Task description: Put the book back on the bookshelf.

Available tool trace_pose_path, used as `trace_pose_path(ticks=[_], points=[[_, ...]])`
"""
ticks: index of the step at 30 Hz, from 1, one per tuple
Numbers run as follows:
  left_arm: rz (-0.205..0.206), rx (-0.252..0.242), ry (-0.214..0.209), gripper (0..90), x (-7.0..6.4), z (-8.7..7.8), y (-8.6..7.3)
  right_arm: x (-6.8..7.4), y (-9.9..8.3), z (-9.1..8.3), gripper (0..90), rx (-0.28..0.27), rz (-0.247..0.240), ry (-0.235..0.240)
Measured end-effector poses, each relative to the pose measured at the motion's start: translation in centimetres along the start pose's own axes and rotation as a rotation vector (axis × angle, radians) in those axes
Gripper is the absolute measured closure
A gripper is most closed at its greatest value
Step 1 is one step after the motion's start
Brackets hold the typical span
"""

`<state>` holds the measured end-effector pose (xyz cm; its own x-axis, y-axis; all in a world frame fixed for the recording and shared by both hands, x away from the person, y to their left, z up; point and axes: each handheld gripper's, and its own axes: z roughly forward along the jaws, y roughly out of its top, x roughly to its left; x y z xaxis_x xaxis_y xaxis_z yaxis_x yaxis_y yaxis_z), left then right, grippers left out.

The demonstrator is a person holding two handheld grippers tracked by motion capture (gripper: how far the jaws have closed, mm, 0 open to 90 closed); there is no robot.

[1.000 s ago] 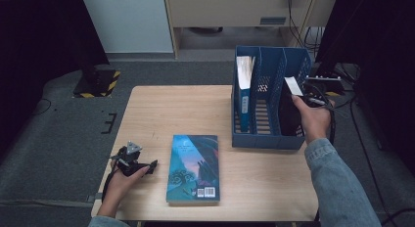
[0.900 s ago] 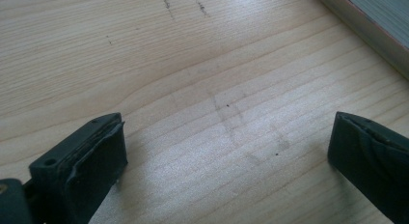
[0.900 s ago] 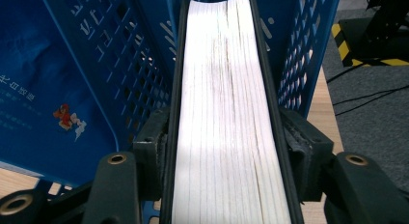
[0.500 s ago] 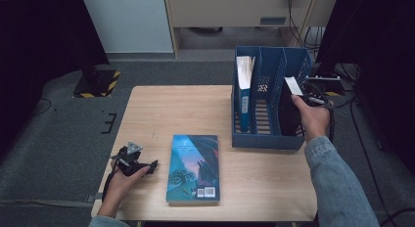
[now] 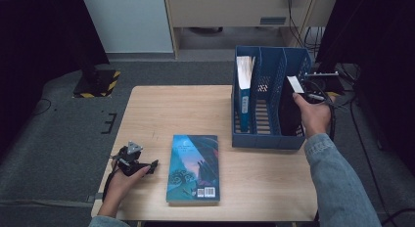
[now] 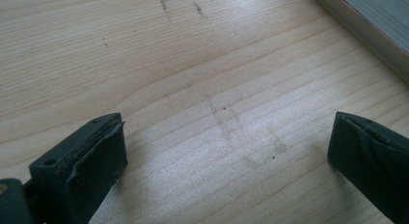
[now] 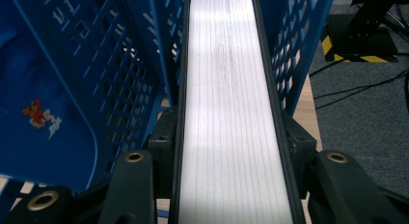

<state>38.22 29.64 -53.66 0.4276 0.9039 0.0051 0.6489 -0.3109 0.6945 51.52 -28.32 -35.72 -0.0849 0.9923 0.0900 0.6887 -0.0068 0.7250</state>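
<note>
While the right tool (image 5: pixel 299 96) stays clenched on a dark-covered book (image 7: pixel 230 103), that book stands upright in the rightmost slot of the blue file rack (image 5: pixel 266 139), so the filing step looks almost finished. Next, I judge, the jaws must let go and lift straight up without dragging the book out. A first book (image 5: pixel 243 90) fills the left slot. The left tool (image 5: pixel 154 164) rests released on the worktop (image 5: pixel 176 109), just beside the teal book (image 5: pixel 193 167) lying flat.
</note>
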Motion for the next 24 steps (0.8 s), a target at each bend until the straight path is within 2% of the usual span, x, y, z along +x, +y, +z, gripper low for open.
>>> trace_pose_path(ticks=[5,11,16,19,21,24], points=[[0.0,-0.001,0.0,0.0,0.0,0.0,0.0,0.1,0.6,0.1,52.9,0.0,-0.018,-0.003],[0.0,-0.001,0.0,0.0,0.0,0.0,0.0,0.2,1.9,0.3,53.0,-0.018,-0.014,-0.015],[-0.005,-0.006,0.0,0.0,0.0,0.1,0.0,0.0,2.6,1.1,52.9,-0.044,-0.008,-0.027],[-0.005,-0.005,0.0,0.0,0.0,0.1,0.0,0.1,2.8,1.6,52.9,-0.059,-0.033,-0.039],[-0.001,-0.004,0.001,0.0,0.0,0.0,0.0,0.0,2.8,1.9,52.9,-0.068,-0.032,-0.043],[-0.004,-0.005,0.001,0.0,0.0,0.1,0.0,-0.2,2.7,2.4,52.8,-0.065,-0.027,-0.042]])
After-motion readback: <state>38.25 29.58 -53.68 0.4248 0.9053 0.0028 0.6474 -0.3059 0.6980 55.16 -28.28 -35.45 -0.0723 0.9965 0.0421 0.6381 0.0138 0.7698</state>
